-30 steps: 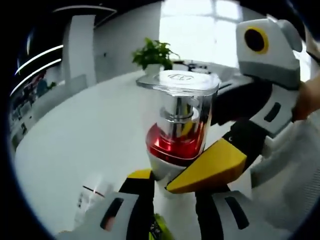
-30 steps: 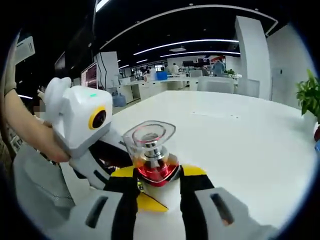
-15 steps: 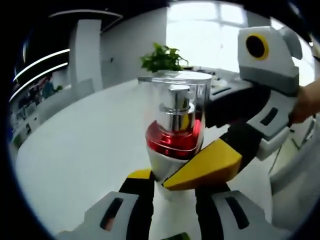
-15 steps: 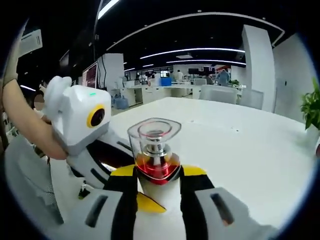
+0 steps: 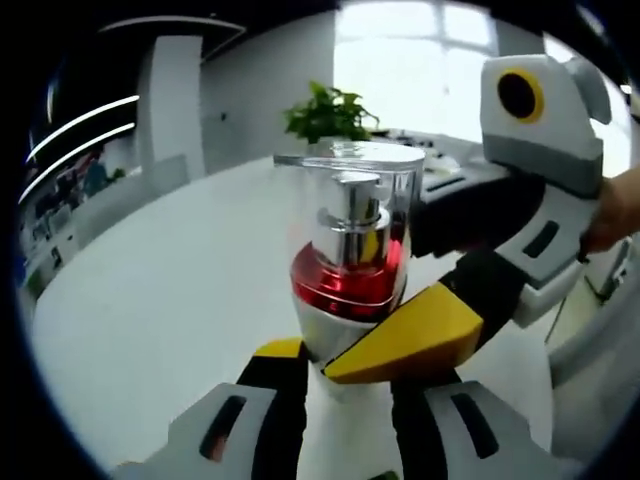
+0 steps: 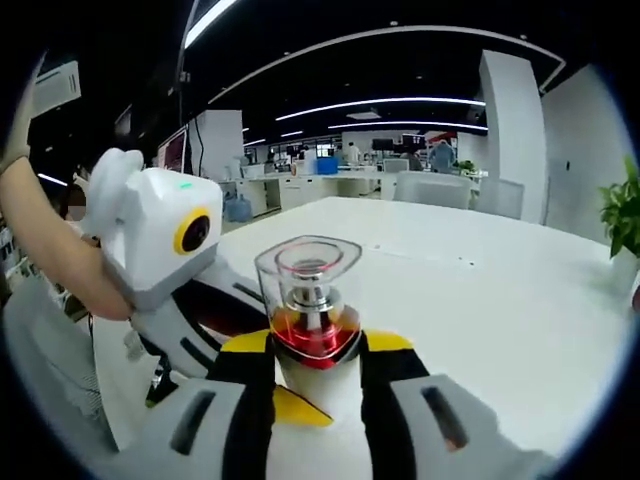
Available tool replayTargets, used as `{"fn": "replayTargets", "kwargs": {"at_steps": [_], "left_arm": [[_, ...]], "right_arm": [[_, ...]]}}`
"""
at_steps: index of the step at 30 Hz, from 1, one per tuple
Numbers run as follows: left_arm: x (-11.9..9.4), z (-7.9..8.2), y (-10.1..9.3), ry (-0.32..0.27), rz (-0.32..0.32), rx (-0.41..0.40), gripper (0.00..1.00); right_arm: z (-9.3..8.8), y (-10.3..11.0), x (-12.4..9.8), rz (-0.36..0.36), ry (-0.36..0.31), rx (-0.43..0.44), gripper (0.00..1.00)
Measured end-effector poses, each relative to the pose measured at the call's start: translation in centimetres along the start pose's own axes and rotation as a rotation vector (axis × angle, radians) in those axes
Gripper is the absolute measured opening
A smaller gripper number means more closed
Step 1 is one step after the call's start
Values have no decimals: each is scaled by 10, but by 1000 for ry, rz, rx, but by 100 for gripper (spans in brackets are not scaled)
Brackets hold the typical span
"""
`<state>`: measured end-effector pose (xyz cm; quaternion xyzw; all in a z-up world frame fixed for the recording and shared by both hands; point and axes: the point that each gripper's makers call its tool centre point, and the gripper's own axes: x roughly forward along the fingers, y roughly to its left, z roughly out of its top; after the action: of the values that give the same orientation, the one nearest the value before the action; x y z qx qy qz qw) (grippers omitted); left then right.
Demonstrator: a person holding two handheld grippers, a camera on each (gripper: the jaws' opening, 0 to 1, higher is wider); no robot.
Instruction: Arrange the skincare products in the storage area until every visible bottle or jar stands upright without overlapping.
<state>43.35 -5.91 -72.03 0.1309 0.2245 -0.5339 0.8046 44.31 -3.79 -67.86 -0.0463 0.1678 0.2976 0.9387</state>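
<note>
**Pump bottle held in both grippers, now steady above the table**

Left gripper view: the pump bottle, white body with a red collar and silver pump under a clear cap, sits between the jaws of the left gripper, which pinch its white lower body. The right gripper comes in from the right, and its yellow-tipped jaw presses against the same lower body. Compared with a second ago the bottle stands straighter in the view and the cap no longer tips toward the camera; over the last half second almost nothing shifts. I judge that the uprighting is about done and the bottle is ready to set down. Beyond it the white table runs bare out to a potted plant near its far edge, well apart from the bottle.

Right gripper view: the same bottle is clamped between the right gripper's own jaws, upright, with the left gripper reaching in from the left, held by a person's arm. The picture barely differs from half a second ago, so the hold is settled. The tabletop ahead and to the right is open; the plant stands at the far right, and desks lie beyond the far edge.
</note>
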Motion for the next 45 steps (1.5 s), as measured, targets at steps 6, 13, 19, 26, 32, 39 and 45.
{"fn": "replayTargets", "kwargs": {"at_steps": [6, 13, 19, 26, 32, 39, 45], "left_arm": [[-3, -1, -4, 10, 13, -4, 34], [-12, -5, -13, 25, 6, 12, 45], [-23, -9, -20, 30, 8, 7, 50], [-34, -15, -28, 40, 12, 4, 53], [-45, -17, -33, 31, 22, -20, 58], [-63, -20, -40, 25, 37, -36, 64], [-85, -22, -48, 29, 42, -72, 70]], "right_arm": [[-1, 2, -1, 0, 29, 8, 34], [1, 10, -10, 14, 33, 15, 45], [-1, 15, -22, 11, 38, 21, 50], [-10, 23, -35, 9, 51, 41, 52], [-13, 33, -50, 8, 46, 72, 56], [-15, 42, -65, -3, 37, 121, 62], [-13, 48, -76, -8, 18, 145, 66]]}}
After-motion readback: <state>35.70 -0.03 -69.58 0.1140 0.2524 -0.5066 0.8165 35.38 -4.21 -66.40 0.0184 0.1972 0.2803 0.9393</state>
